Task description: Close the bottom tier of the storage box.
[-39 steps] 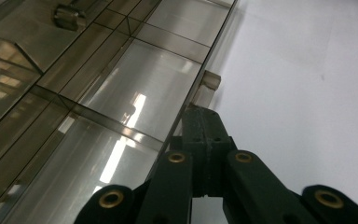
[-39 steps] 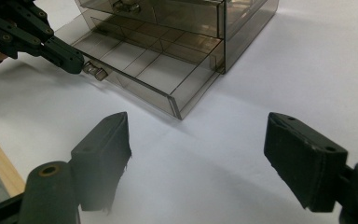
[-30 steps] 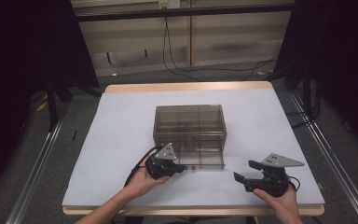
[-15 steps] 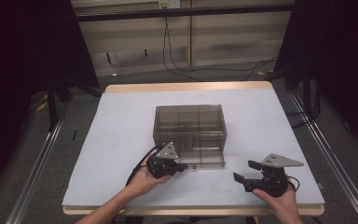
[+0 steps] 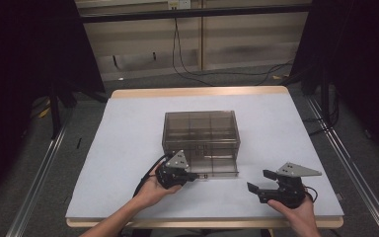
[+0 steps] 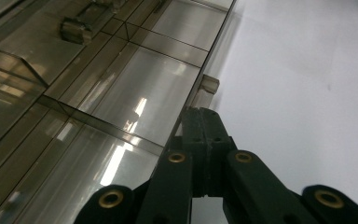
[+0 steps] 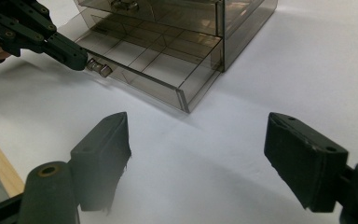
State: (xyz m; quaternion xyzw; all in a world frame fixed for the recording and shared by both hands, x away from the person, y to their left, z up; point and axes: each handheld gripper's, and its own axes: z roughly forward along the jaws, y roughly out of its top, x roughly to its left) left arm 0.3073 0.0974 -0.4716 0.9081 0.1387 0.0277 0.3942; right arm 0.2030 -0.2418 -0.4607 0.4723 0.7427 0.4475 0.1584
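A smoky see-through drawer box [image 5: 201, 129] stands mid-table. Its bottom drawer [image 5: 217, 165] is pulled out toward me, and its divided compartments look bare. My left gripper [image 5: 193, 175] lies at the drawer's front, jaws shut flat together [image 6: 205, 116] with nothing between them. The small clear knob [image 6: 209, 84] sits just past their tips. In the right gripper view those tips [image 7: 77, 58] touch or nearly touch the knob [image 7: 99, 68]. My right gripper [image 5: 261, 180] rests on the table at front right, open and holding nothing [image 7: 200, 144], pointing at the drawer [image 7: 158, 70].
The white table [image 5: 128, 143] has a wooden front edge [image 5: 202, 223] close under both hands. An upper drawer with its own handle [image 7: 123, 5] is pushed in. Cables [image 5: 192, 69] lie on the floor behind the table, and metal rails [image 5: 39, 173] run along both sides.
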